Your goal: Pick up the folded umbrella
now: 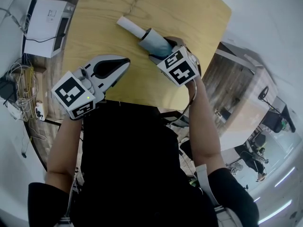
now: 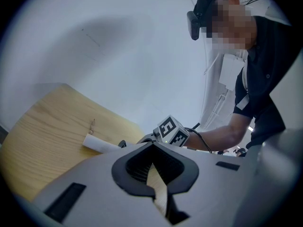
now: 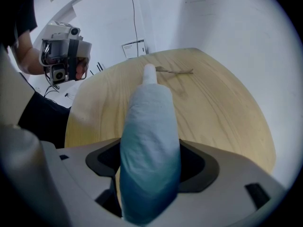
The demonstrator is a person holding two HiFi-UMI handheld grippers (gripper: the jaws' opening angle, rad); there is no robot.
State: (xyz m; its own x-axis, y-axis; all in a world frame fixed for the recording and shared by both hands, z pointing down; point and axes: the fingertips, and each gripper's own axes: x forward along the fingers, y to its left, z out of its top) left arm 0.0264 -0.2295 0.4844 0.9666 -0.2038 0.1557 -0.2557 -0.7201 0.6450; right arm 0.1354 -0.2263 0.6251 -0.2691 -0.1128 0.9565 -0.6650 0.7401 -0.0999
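The folded umbrella (image 1: pixel 154 40) has a blue-grey canopy and a white handle that points to the far left over the round wooden table (image 1: pixel 189 13). My right gripper (image 1: pixel 160 53) is shut on the canopy end. In the right gripper view the umbrella (image 3: pixel 149 141) fills the space between the jaws and reaches out over the table top. A thin cord (image 3: pixel 175 71) lies on the wood past the handle. My left gripper (image 1: pixel 119 63) hovers at the table's near left with its jaws together, and nothing shows between them in the left gripper view (image 2: pixel 154 167).
A white box-shaped device (image 1: pixel 45 27) with cables sits on a stand left of the table, and more cables and plugs (image 1: pixel 23 96) lie below it. The table's near edge is right in front of the person's body. Office chairs (image 1: pixel 272 115) stand at the far right.
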